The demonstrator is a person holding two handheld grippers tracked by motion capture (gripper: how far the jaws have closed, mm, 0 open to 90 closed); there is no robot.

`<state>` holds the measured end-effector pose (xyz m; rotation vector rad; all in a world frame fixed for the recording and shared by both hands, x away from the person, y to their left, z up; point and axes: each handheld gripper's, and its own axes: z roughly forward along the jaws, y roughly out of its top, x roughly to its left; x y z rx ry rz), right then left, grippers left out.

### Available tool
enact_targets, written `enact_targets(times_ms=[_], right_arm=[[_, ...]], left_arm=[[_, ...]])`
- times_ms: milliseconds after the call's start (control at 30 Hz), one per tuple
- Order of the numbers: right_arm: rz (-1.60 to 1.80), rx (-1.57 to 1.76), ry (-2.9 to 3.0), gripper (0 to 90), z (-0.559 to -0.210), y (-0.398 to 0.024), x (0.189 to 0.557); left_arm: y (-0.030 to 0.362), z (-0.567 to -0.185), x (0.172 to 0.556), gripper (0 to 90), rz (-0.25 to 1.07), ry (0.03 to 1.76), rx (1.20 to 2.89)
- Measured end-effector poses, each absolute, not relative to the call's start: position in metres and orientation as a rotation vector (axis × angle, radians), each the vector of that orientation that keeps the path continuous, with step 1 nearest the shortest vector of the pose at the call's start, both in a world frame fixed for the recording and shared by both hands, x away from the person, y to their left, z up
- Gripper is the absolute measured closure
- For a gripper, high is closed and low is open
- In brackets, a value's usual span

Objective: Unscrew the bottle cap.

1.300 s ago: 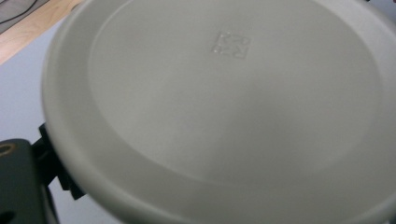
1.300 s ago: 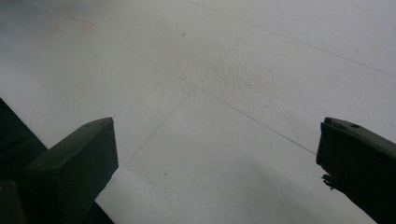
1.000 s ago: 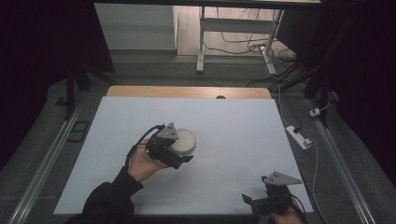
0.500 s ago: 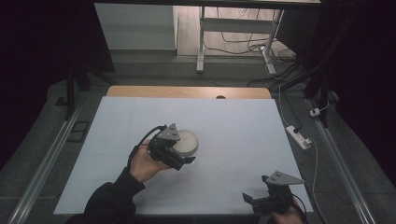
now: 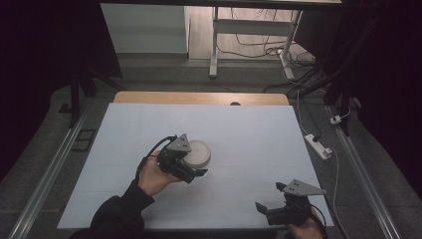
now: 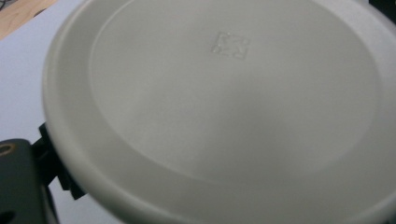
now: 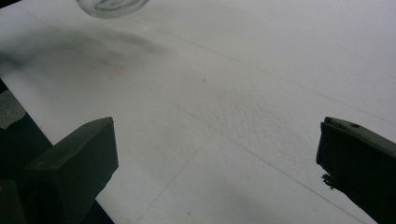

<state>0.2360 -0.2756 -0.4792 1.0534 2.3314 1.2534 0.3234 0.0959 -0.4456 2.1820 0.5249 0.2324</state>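
Note:
A white round dish (image 5: 198, 152), bottom up with a small embossed mark on its base (image 6: 232, 45), lies on the white table (image 5: 249, 129) left of centre. My left gripper (image 5: 191, 167) reaches around its near side from the left, held by a hand in a dark sleeve. One black pad (image 6: 51, 158) presses against the rim; the other jaw is hidden under the dish. At the table's front right edge my right gripper (image 5: 278, 206) stands open above the bare table surface (image 7: 224, 116), its jaws wide apart. The dish's edge (image 7: 112, 5) shows far off.
A wooden strip (image 5: 199, 98) borders the table's far edge. A power strip (image 5: 318, 145) and cables lie on the floor to the right. Metal rails (image 5: 54, 164) run along both sides. A table leg frame (image 5: 214, 45) stands beyond.

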Motion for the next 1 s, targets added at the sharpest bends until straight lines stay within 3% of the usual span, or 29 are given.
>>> enact_targets(times_ms=[1000], right_arm=[[1.471, 0.829, 2.431, 0.4, -0.433, -0.212, 0.263]], left_arm=[[0.093, -0.448, 0.318, 6.6, 0.211, 0.461, 2.175]])
